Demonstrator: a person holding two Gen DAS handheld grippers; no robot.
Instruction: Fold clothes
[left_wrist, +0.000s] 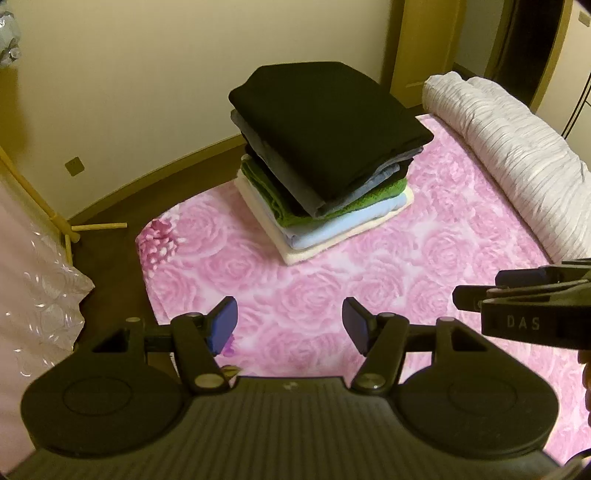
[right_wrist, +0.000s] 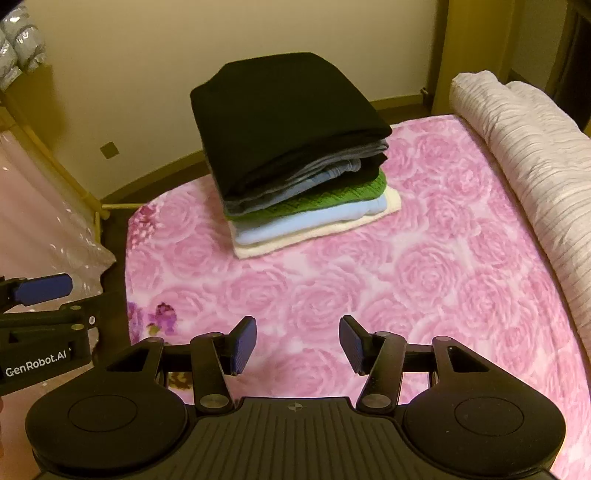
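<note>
While both grippers hang empty above the pink rose-patterned plush blanket (right_wrist: 424, 280) that covers the bed, the stack of folded clothes (right_wrist: 295, 155) sits on that blanket toward its far end, near the cream wall (right_wrist: 184, 74). The left gripper (left_wrist: 290, 325) has its blue-padded fingers (left_wrist: 223, 323) spread wide apart with nothing between them, and the right gripper (right_wrist: 297, 345) stands the same way, parted and holding nothing. Both are on the near side of the stack and well apart from it. The stack is topped by a folded black garment (right_wrist: 284, 114); below it lie grey and denim-blue pieces (right_wrist: 321, 171), then a green knitted garment (right_wrist: 332, 197), a pale blue garment (right_wrist: 314, 221) and a cream one (right_wrist: 317, 232) at the bottom, touching the blanket. To the right of the stack, a rolled whitish ribbed quilt (right_wrist: 524, 162) lies along the blanket's edge. To the left of the stack, beyond the blanket's edge, is a clear plastic cover (right_wrist: 44, 221) on a wooden frame.
</note>
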